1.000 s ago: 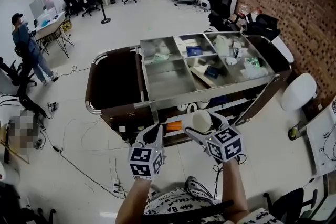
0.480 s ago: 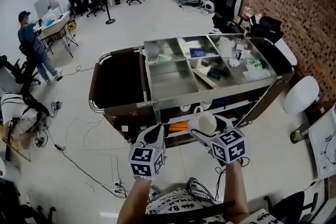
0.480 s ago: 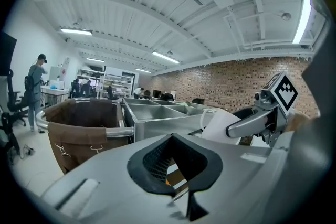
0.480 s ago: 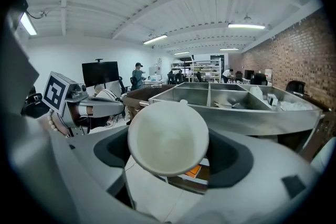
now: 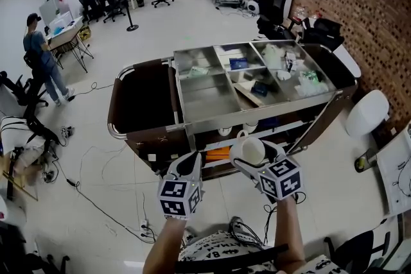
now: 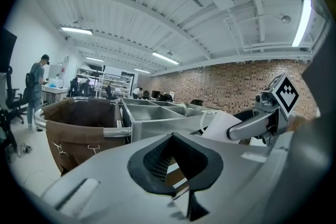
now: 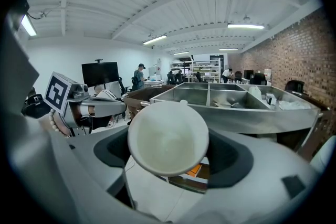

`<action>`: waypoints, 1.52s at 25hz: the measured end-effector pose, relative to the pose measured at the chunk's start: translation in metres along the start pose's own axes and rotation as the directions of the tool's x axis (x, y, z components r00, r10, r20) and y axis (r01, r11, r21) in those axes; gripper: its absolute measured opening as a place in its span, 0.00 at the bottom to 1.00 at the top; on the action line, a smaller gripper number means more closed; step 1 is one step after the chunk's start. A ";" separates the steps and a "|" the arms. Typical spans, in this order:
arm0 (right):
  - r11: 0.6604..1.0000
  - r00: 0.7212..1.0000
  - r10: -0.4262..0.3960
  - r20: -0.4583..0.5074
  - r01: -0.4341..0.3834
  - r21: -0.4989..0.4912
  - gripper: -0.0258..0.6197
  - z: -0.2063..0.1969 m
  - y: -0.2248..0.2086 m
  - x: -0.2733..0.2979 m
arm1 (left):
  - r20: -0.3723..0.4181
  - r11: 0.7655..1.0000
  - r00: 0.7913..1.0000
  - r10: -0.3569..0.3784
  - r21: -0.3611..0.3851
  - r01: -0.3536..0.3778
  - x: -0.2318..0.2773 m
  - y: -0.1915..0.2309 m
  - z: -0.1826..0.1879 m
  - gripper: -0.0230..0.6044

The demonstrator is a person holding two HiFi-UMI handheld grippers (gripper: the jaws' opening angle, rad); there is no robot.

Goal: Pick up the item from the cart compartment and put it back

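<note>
The right hand-held gripper [image 5: 252,154] is clamped on a white cup [image 5: 247,149] — one jaw on each side of the cup's body. In the right gripper view the cup's open mouth faces the camera and its inside looks bare. The cup hangs in the air over the pale floor [image 5: 96,215], just short of the near side of the cart [image 5: 257,113] and lower in the head view than the cart's steel top.

The left hand-held gripper [image 5: 192,160] is just beside the right one, on its left, at about the same height. Its jaws are together at the tips and nothing sits between them.

The cart's top is divided into steel compartments. A blue packet [image 5: 238,63] lies in a far middle compartment, and pale, loosely piled items [image 5: 302,80] fill the compartments at the right end. A dark brown bag [image 5: 141,96] hangs from a frame on the cart's left end. On a shelf under the top, something orange [image 5: 214,154] shows just beyond the left hand-held gripper.

Farther off, a person in a cap [image 5: 40,51] stands near a desk — well apart from the cart.
</note>
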State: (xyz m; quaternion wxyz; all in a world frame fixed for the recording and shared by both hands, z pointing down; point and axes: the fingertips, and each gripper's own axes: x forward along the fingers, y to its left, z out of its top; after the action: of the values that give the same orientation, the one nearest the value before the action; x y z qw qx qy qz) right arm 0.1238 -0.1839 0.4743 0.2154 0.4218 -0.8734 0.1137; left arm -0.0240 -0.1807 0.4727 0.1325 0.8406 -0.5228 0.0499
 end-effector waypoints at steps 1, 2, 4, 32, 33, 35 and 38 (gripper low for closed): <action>1.000 1.000 0.000 -0.001 0.000 0.001 0.70 -0.001 0.000 0.000 | -0.002 1.000 1.000 -0.003 -0.003 0.003 0.000 -0.001 -0.001 0.04; 1.000 1.000 0.001 -0.002 -0.001 0.001 0.70 -0.001 0.001 0.000 | -0.005 1.000 1.000 -0.006 -0.005 0.006 0.001 -0.002 -0.002 0.04; 1.000 1.000 0.003 -0.003 -0.003 0.000 0.70 -0.001 0.001 0.000 | -0.008 1.000 1.000 -0.010 -0.010 0.010 0.001 -0.004 -0.004 0.04; 0.939 0.992 0.068 -0.105 -0.099 -0.329 0.70 0.187 -0.050 0.128 | 0.093 0.998 0.995 0.029 -0.059 -0.023 0.041 0.056 0.072 0.04; 0.936 0.988 0.069 -0.135 -0.111 -0.335 0.70 0.184 -0.051 0.138 | 0.088 0.998 0.996 0.034 -0.064 -0.028 0.042 0.059 0.073 0.04; 0.931 0.978 0.080 -0.192 -0.142 -0.336 0.70 0.176 -0.051 0.157 | 0.078 0.996 0.996 0.047 -0.075 -0.041 0.044 0.064 0.074 0.04; 0.933 0.959 0.087 -0.271 -0.174 -0.315 0.70 0.162 -0.055 0.182 | 0.063 0.994 0.996 0.063 -0.088 -0.057 0.047 0.069 0.077 0.04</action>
State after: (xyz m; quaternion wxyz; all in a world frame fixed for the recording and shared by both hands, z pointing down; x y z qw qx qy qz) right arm 0.0211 -0.4043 0.4184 0.3854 0.3017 -0.8715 0.0304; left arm -0.0687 -0.2717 0.4211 0.1497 0.8192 -0.5536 0.0037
